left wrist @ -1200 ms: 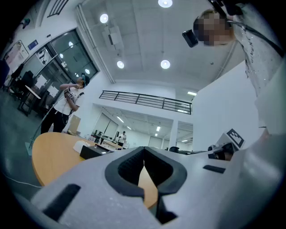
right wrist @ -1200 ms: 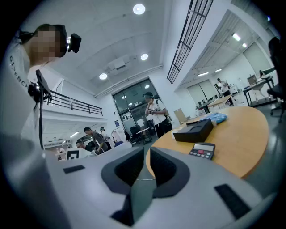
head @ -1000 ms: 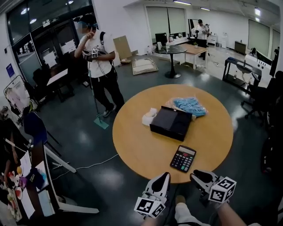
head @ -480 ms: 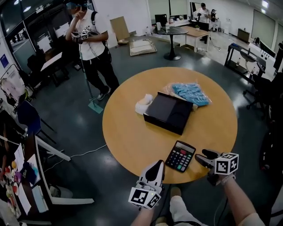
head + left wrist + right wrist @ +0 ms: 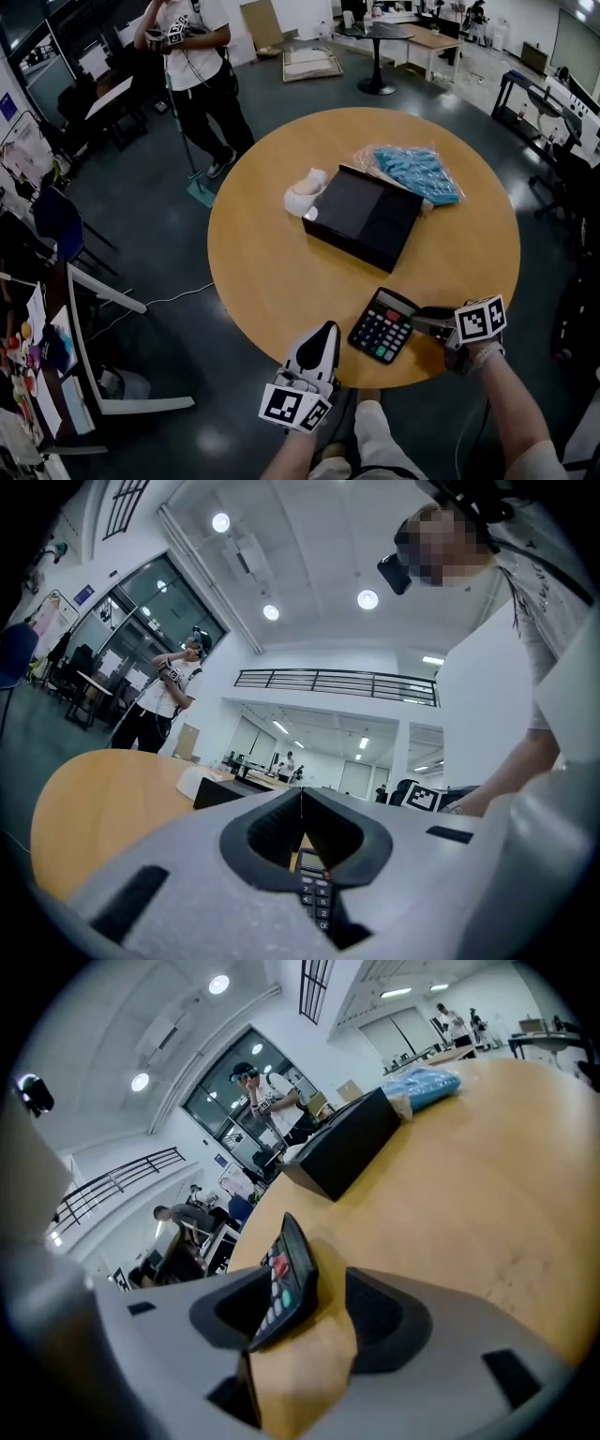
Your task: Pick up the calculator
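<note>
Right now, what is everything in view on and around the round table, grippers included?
table: one, tan wood, round, centre
calculator: one, black, near edge of table
box: one, black, mid-table
bag: one, clear with blue contents, behind box
cloth wad: one, white, at box's left
bystander: one, white shirt, floor beyond table
left gripper: one, white, jaws together, left of calculator
right gripper: one, jaws apart around calculator's right end

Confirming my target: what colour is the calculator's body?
The calculator is black, with pale, red and green keys; head view shows it best.
</note>
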### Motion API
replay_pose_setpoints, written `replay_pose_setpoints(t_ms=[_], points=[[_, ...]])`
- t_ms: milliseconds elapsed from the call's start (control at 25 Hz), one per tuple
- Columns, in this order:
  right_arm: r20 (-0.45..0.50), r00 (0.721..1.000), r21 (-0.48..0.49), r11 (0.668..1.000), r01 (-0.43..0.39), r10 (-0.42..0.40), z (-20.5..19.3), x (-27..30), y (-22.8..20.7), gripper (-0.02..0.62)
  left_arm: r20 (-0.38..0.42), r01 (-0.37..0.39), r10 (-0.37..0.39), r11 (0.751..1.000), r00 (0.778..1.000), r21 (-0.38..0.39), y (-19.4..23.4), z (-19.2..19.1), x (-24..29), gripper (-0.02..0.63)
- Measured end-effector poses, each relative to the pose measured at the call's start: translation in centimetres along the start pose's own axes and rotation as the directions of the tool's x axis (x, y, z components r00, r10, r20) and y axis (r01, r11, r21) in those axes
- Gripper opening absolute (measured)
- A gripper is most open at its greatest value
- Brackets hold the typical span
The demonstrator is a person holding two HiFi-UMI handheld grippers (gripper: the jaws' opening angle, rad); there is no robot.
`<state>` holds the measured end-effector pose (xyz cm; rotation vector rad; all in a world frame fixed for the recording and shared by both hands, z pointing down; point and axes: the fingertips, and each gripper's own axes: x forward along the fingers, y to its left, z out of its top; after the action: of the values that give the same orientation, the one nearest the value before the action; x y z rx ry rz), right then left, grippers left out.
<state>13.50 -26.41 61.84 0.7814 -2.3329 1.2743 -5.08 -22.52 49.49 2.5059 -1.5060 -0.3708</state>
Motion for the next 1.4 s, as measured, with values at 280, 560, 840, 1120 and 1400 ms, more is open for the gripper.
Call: replay_pose_setpoints(t_ms=[280,560,840,1120,1400], points=[[-0.045,0.996,0.122,0.99,-0.074,0.08,0.2,1.7,-0.2,0.21,0.0,-0.023,0.023,1.0,1.0,-0.015,1.1,-0.7,1.1,0.008],[-0.08,0.986,0.125,0.982,-0.138,0.149,0.0,2.3,0.7,0.084,-0.008,-0.047,0.047,0.998,0.999,-0.041,1.8,-1.1,0.5,0.008],[0.061,0.976,0.198,0.956,-0.218,0.21,0.4,1.2,2.9,0.061,-0.018,-0.063,0.063,0.997,0.998,-0.043,2.3,-0.8,-0.5,0.008],[0.242,0.942,0.229,0.93,-0.289,0.234,2.3,-1.6,6.4,0.063,-0.011,-0.054,0.054,0.998,0.998,-0.034,1.4,0.5,-2.0,0.008],[0.355,0.898,0.169,0.926,-0.336,0.261,4.8,-5.9,12.0,0.063,0.011,-0.023,0.024,1.0,1.0,-0.011,-1.1,2.8,-3.0,0.008]])
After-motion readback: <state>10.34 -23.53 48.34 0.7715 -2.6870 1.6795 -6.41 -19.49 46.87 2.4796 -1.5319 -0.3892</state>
